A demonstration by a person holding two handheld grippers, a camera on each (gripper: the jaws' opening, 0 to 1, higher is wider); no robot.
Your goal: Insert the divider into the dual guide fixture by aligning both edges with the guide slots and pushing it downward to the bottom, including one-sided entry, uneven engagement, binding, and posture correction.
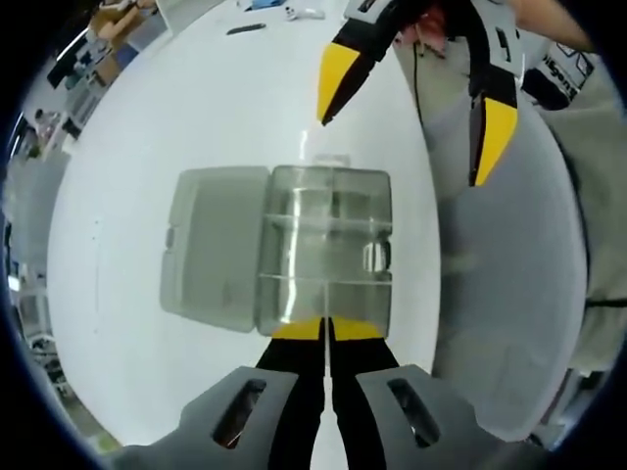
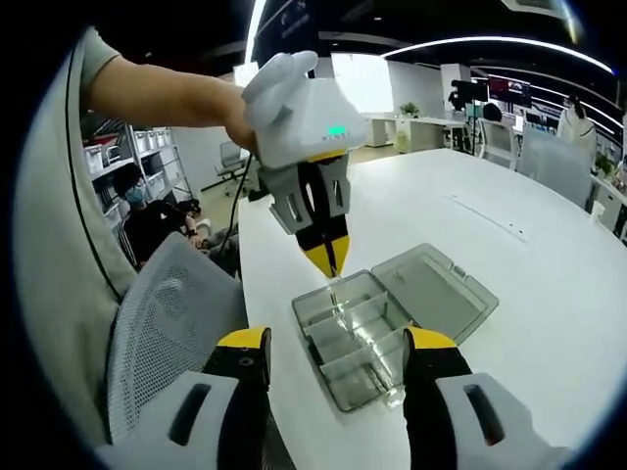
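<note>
My left gripper (image 1: 327,329) fingers pinch the clear divider (image 2: 338,302) over the compartment box (image 1: 328,250); right gripper (image 2: 338,345) fingers gape apart.

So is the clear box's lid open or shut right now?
Open. The lid lies folded back flat on the white table beside the box, whose compartments show uncovered.

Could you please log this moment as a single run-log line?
left gripper: shut at box wall | right gripper: open, above | compartment box: lid open, on white table | divider: cannot tell
</note>
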